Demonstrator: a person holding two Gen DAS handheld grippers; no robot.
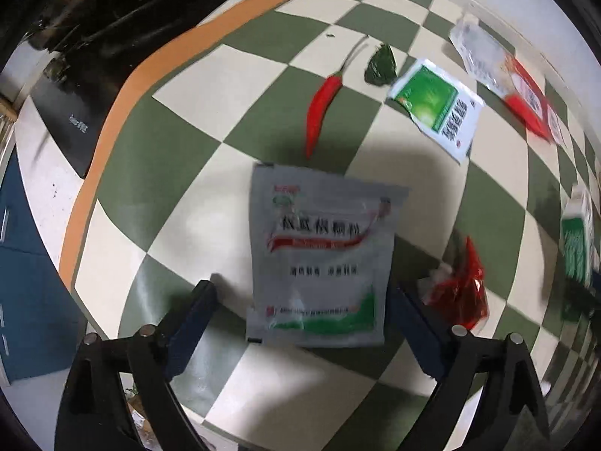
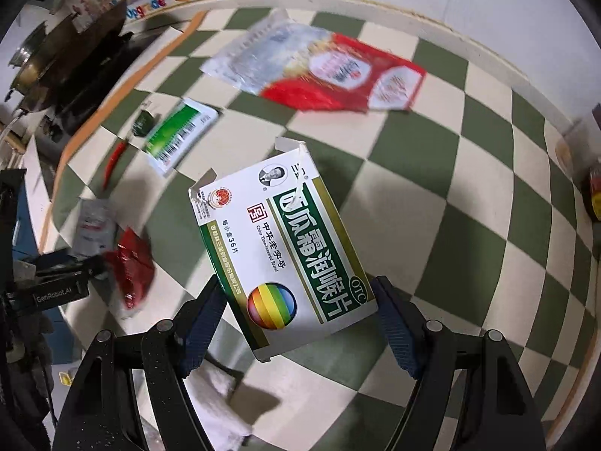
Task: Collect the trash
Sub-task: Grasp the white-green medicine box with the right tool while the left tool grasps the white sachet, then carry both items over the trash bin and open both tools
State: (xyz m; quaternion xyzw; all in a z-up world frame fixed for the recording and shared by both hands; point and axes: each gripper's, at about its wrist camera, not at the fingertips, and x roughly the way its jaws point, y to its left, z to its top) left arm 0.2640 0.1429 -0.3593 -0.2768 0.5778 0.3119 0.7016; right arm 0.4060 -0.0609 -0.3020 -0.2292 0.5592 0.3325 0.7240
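My left gripper (image 1: 302,308) is open around a grey sachet (image 1: 319,255) that lies between its fingers on the checked cloth; I cannot tell if they touch it. My right gripper (image 2: 298,310) has its fingers on both sides of a white-and-green medicine box (image 2: 285,255), holding it tilted above the cloth. A crumpled red wrapper (image 1: 460,289) lies right of the sachet, also in the right wrist view (image 2: 131,267). Further back lie a red chilli (image 1: 323,107), a dark green piece (image 1: 381,65), a green-and-white sachet (image 1: 439,107) and a red-and-clear bag (image 2: 323,67).
The green-and-cream checked cloth (image 1: 188,143) has an orange border at the left. A black stove (image 1: 75,86) with a pot (image 2: 33,64) stands beyond that edge. A white cloth (image 2: 214,394) lies below my right gripper. A jar (image 2: 595,195) stands at the far right.
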